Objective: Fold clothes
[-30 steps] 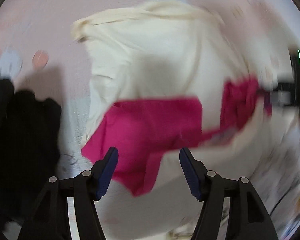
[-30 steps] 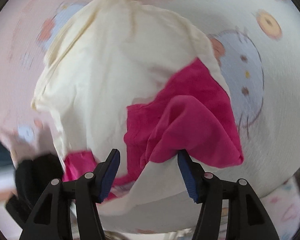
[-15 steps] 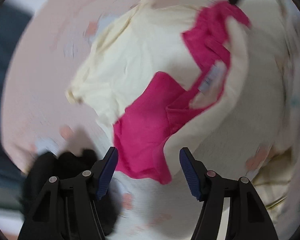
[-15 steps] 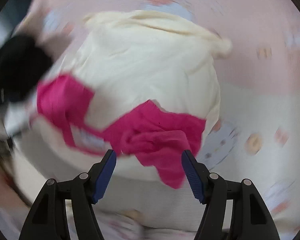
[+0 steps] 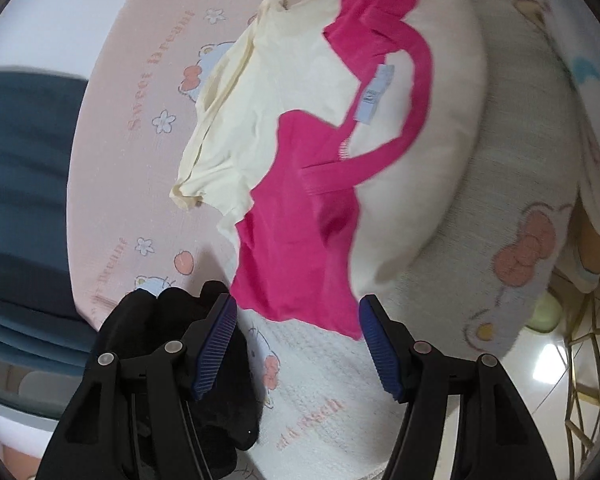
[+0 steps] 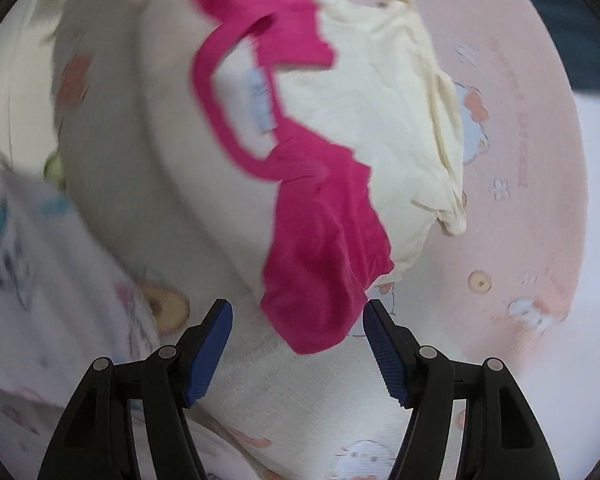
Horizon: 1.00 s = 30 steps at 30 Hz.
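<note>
Your pink top (image 5: 300, 216) lies crumpled over the cream shirt (image 5: 256, 120) on the bed's cartoon-print sheet (image 5: 112, 128), its hem at twelve o'clock from both grippers. Left gripper (image 5: 298, 344) fingers open, empty; right gripper (image 6: 298, 346) fingers, just widened, gape empty. Black garment (image 5: 204, 380) sits at seven o'clock.

Pink cartoon-print bedsheet (image 5: 112, 152); dark teal curtain (image 5: 20, 184) at left; glossy tiled floor (image 5: 548, 364) at right.
</note>
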{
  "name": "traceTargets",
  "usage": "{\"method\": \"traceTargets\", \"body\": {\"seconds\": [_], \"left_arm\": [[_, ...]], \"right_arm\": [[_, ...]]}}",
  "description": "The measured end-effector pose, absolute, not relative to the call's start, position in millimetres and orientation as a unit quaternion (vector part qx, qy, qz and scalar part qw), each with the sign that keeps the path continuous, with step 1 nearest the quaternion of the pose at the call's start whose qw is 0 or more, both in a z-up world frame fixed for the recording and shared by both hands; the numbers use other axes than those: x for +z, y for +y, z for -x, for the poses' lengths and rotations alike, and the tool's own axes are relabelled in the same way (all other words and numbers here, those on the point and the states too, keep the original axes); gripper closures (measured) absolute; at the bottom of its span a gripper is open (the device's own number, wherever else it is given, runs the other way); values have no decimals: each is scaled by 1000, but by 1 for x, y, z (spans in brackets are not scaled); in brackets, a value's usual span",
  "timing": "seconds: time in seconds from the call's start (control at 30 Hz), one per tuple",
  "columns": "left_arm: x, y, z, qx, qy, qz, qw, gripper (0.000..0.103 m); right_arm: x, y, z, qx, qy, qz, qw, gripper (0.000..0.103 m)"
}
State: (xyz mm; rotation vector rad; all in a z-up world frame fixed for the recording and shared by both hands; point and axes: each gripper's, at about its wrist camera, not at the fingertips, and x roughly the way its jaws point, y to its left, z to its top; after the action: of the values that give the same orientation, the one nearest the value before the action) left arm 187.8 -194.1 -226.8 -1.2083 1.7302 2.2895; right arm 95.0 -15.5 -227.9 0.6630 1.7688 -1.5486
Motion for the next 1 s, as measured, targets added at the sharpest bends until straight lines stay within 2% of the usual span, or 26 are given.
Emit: {"method": "traceTargets", "body": {"seconds": [0.27,0.43,0.53,0.63,0.83,1.0], "left_arm": [[-264,-179,-221,673,691,261,44,42],[-281,-180,-233,630,750,190,69,41],[-286,-178,-229,625,750,203,78,41],[-291,-178,-219,624,744,228,71,41],[-302,-181,-205,616,741,261,57,41],[-312,-185,-198,604,736,291,91,41]], "right_arm": [[-264,5,-93,-570,719,-216,333,32],[-285,12,-105,-519,783,-109,324,32],[-294,12,-116,-484,802,-58,344,25],[-304,9,-118,-460,813,-31,355,25],[-307,-5,-100,-468,807,-42,358,25],[-318,-14,-86,-469,808,-54,352,25]]}}
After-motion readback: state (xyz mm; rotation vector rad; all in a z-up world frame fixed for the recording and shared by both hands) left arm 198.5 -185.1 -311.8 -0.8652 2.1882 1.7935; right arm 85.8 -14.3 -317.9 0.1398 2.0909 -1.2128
